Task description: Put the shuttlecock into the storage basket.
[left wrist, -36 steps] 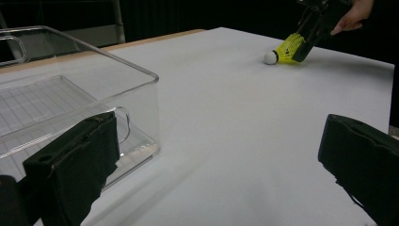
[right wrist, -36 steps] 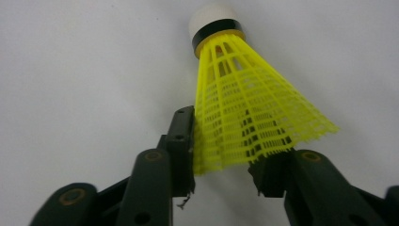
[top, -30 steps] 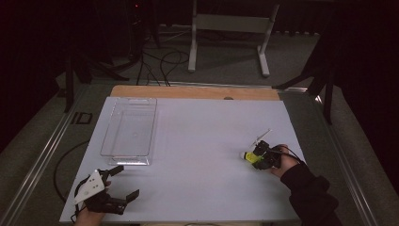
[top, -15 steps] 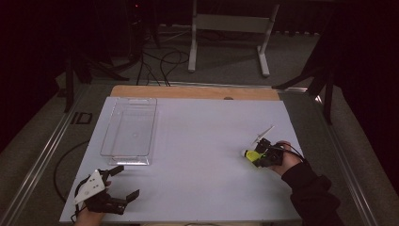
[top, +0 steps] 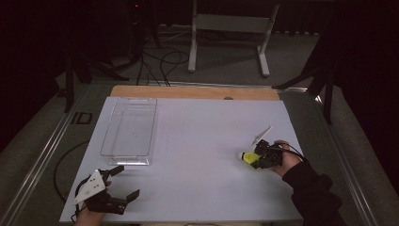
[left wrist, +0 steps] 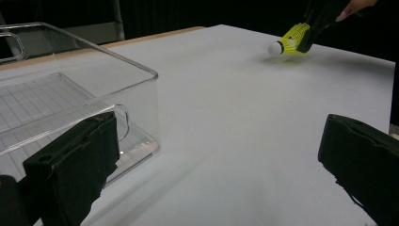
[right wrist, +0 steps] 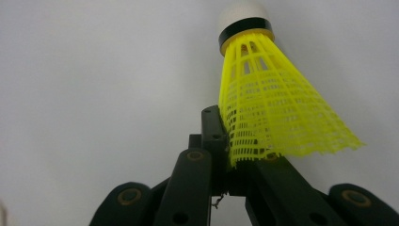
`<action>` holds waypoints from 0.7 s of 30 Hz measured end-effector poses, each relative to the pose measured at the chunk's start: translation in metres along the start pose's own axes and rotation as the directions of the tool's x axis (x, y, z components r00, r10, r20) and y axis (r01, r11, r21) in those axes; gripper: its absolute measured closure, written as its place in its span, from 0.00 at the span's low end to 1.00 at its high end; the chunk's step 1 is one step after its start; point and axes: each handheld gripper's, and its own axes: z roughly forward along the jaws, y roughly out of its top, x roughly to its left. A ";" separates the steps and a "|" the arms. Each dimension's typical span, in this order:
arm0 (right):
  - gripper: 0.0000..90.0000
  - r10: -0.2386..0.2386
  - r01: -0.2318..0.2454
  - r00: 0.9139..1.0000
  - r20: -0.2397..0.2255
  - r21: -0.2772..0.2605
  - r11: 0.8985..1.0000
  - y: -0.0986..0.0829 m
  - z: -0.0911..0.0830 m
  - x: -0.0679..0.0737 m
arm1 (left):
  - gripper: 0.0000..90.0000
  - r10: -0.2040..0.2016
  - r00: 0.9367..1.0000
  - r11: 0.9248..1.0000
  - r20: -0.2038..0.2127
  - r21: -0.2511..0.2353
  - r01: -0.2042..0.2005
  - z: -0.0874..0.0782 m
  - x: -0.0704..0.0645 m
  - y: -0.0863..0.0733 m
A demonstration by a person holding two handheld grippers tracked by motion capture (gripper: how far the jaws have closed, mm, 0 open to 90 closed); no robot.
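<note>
Standing at the person's side of the table, the nearest thing to me is the left gripper (top: pixel 114 186), low at the near-left corner of the white table (top: pixel 202 141). Its jaws are spread wide with nothing between them, and it sits where it sat a second ago, idle and pointing roughly across the surface.

Just beyond it, toward the left edge, lies the clear plastic bin (top: pixel 128 132), empty as far as I can see, its near wall close in front of that gripper's jaws in the left gripper view (left wrist: pixel 70 94).

Further over on the right side of the table is the right gripper (top: pixel 256 159), closed on the yellow shuttlecock (top: pixel 248 157). The right gripper view shows it best: the jaws pinch the rim of the mesh skirt (right wrist: pixel 273 108), with the white cork tip pointing away from the hand. In the left gripper view the shuttlecock (left wrist: pixel 289 41) appears clear of the surface, with a soft shadow beneath it.

What has changed over the last second is slight: the right hand has drifted a little and the shuttlecock looks lifted, whereas the left side has not stirred. I read that as the pick being done and the carry just starting.

A small white scrap (top: pixel 261 134) lies just beyond the right hand; I cannot tell what it is. Judging by the layout, the bin well apart on the left seems the likely destination, so most of the travel remains.
</note>
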 end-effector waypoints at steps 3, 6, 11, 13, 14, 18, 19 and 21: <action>1.00 -0.013 0.012 1.000 -0.021 -0.003 1.000 0.001 0.000 0.002 | 0.00 0.000 1.000 1.000 -0.001 0.000 0.000 0.000 0.000 0.000; 1.00 -0.035 0.035 0.999 -0.029 -0.002 0.999 0.004 0.000 0.005 | 0.00 0.000 1.000 1.000 -0.001 0.001 0.000 0.000 0.000 0.000; 1.00 -0.071 0.070 0.996 -0.060 -0.012 0.997 0.006 -0.001 0.009 | 0.00 -0.001 1.000 1.000 0.000 0.003 0.001 0.000 0.000 0.000; 1.00 -0.087 0.087 0.993 -0.075 -0.008 0.996 0.007 0.000 0.011 | 0.00 -0.001 1.000 1.000 0.001 0.003 0.001 0.000 0.000 0.000; 1.00 -0.094 0.094 0.992 -0.078 -0.009 0.996 0.008 0.000 0.013 | 0.00 0.000 1.000 1.000 0.002 0.005 0.000 0.000 0.000 0.000; 1.00 -0.123 0.122 0.988 -0.096 -0.012 0.992 0.010 -0.001 0.017 | 0.00 -0.003 1.000 1.000 0.007 0.013 0.003 0.001 0.000 0.001; 1.00 -0.123 0.122 0.988 -0.096 -0.012 0.992 0.010 -0.001 0.017 | 0.00 -0.003 1.000 1.000 0.007 0.013 0.003 0.001 0.000 0.001; 1.00 -0.147 0.145 0.984 -0.106 -0.021 0.989 0.012 -0.001 0.020 | 0.00 -0.005 1.000 1.000 0.010 0.014 0.005 0.001 0.000 0.001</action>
